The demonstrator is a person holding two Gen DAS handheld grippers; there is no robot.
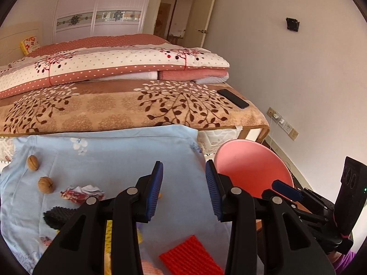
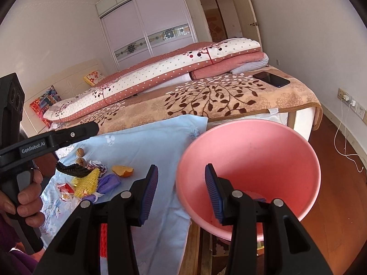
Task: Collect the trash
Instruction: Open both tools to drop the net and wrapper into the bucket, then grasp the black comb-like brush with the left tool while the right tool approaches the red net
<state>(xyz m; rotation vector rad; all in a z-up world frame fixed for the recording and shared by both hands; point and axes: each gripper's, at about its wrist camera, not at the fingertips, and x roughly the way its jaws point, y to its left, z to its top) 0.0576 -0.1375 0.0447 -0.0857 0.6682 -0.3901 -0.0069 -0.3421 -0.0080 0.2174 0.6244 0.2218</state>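
Trash is sitting in a loose pile on the blue cloth (image 2: 146,137) covering the counter, all of it off to the left of the pink basin (image 2: 250,174). The basin is hanging just past the cloth's right edge, with something small already lying in its bottom.

Nearest the basin is the orange peel (image 2: 122,171), lying with its long axis roughly side to side. Further left of the basin are the crumpled wrapper (image 1: 81,192), the two walnuts (image 1: 45,184), a black ridged strip (image 2: 72,170), a yellow bumpy piece (image 2: 88,182) and a purple scrap (image 2: 109,183). A red ridged piece (image 1: 191,255) is lying close under the left gripper (image 1: 184,189).

Both grippers are spread wide and carrying nothing. The right gripper (image 2: 181,192) is hovering across the basin's left rim, so I'd guess it's the handier one for the peel. The left gripper is nearer the pile.

Bare cloth between pile and basin is giving plenty of room. The bed (image 2: 229,100) behind is well clear.
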